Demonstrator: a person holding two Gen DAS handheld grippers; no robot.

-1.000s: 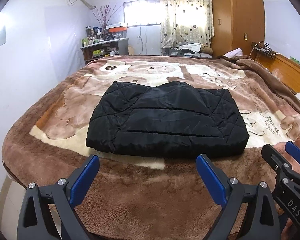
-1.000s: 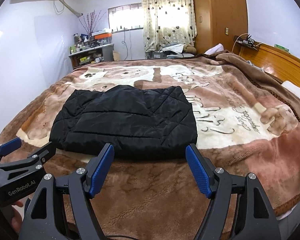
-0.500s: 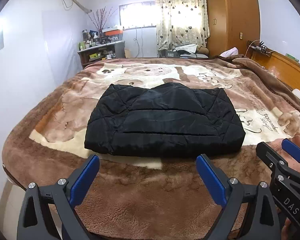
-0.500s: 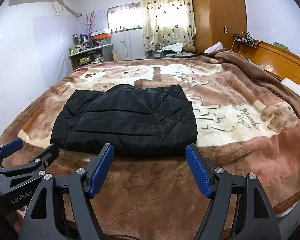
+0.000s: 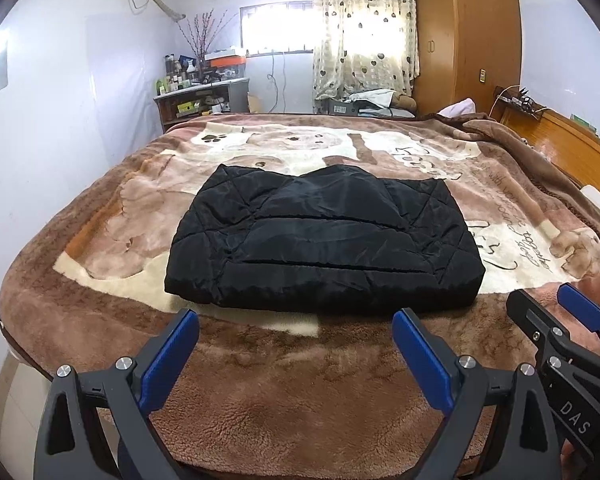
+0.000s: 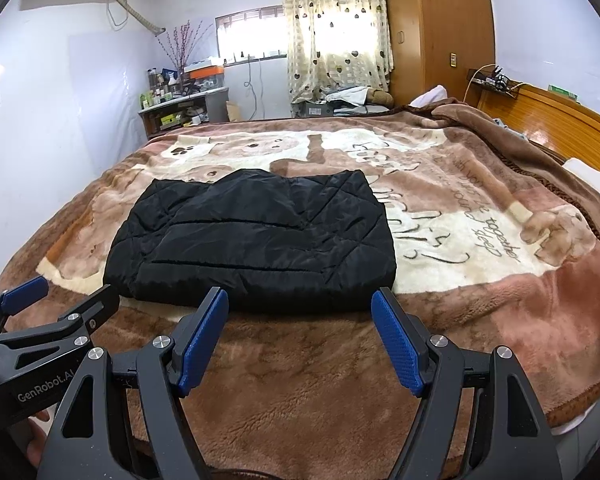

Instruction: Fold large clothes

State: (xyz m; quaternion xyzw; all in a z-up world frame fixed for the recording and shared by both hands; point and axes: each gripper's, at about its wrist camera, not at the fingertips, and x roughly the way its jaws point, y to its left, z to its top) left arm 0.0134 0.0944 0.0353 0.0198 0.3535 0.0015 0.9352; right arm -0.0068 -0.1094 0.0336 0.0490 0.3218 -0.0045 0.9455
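Both of my jaws are standing wide apart with nothing between their blue pads. My left gripper [image 5: 296, 330] is hovering over the near edge of the bed, and my right gripper [image 6: 300, 308] is hanging just beside it at about the same height; each one is showing at the edge of the other's view. Neither is touching the cloth.

I am looking at the black quilted jacket [image 5: 324, 240], which is lying folded into a thick, roughly rectangular bundle on the brown plush blanket [image 5: 292, 392]. Its near edge is sitting a little beyond my fingertips, apart from them. The bundle is resting flat, with diamond stitching showing at both ends and a smoother panel across the middle. Seen from my left side it is lying straight ahead; from my right side it is lying ahead and to the left.

The blanket is covering the whole bed and is carrying a puppy print and cursive writing. A wooden headboard [image 6: 556, 116] is running along the right side, a wooden wardrobe [image 6: 436, 28] is standing in the far corner beside a patterned curtain [image 6: 336, 28], and a cluttered shelf unit [image 6: 184, 112] is standing against the far wall.
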